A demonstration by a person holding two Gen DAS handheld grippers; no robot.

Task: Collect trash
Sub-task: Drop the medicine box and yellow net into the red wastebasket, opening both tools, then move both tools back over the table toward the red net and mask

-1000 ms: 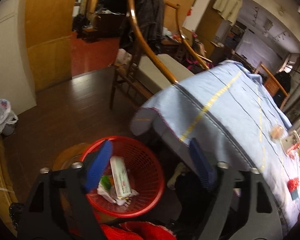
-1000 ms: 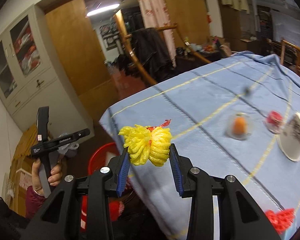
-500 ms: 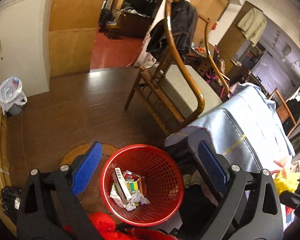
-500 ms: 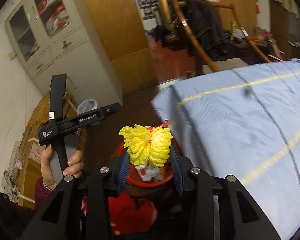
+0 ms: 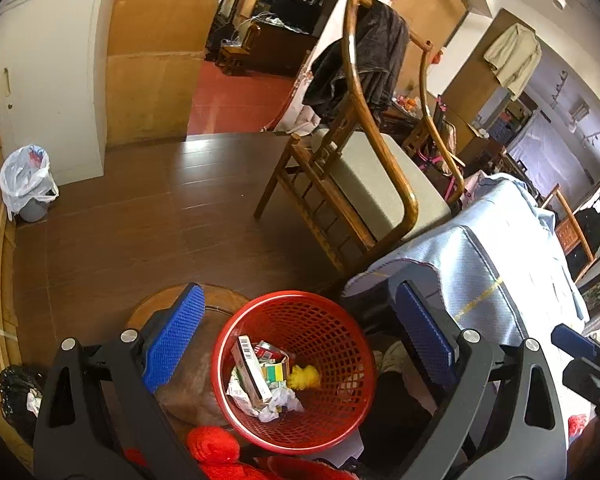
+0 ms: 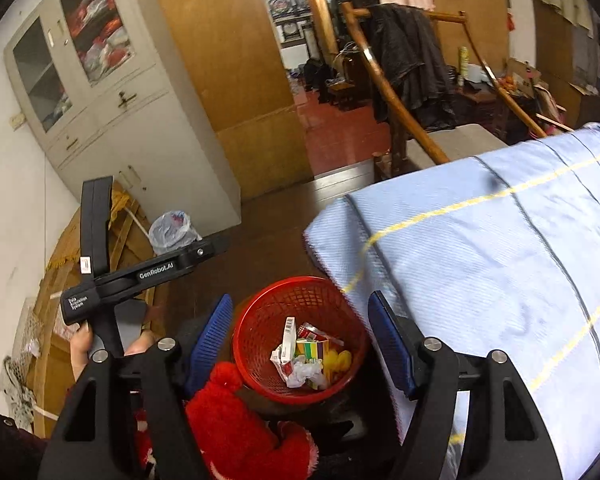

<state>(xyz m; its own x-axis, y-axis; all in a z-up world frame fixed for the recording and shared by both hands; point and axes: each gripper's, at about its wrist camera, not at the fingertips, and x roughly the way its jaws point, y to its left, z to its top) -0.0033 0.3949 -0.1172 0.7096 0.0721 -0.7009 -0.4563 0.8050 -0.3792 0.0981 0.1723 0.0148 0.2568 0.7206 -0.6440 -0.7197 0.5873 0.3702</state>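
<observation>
A red mesh basket (image 5: 332,320) (image 6: 260,320) stands on the floor beside the table's corner. Inside lie a barcoded box (image 5: 250,368) (image 6: 289,338), crumpled paper and the yellow foam net (image 5: 304,376) (image 6: 338,360). My right gripper (image 6: 302,336) hovers above the basket; its jaws are opening and nothing is between them. My left gripper (image 5: 298,336) is open and empty over the same basket. In the right wrist view a hand grips the left gripper's handle (image 6: 100,280) at the left.
The table under a light blue cloth (image 6: 500,260) (image 5: 512,280) fills the right. A wooden chair (image 5: 364,184) with a dark coat stands behind it. A lined bin (image 5: 24,180) sits by the white cabinet (image 6: 112,120). Red fluffy slippers (image 6: 228,416) lie below the basket.
My right gripper swung from the table to above the basket, opened and dropped the yellow foam net, which now lies in the basket. The left gripper shifted and widened over the basket.
</observation>
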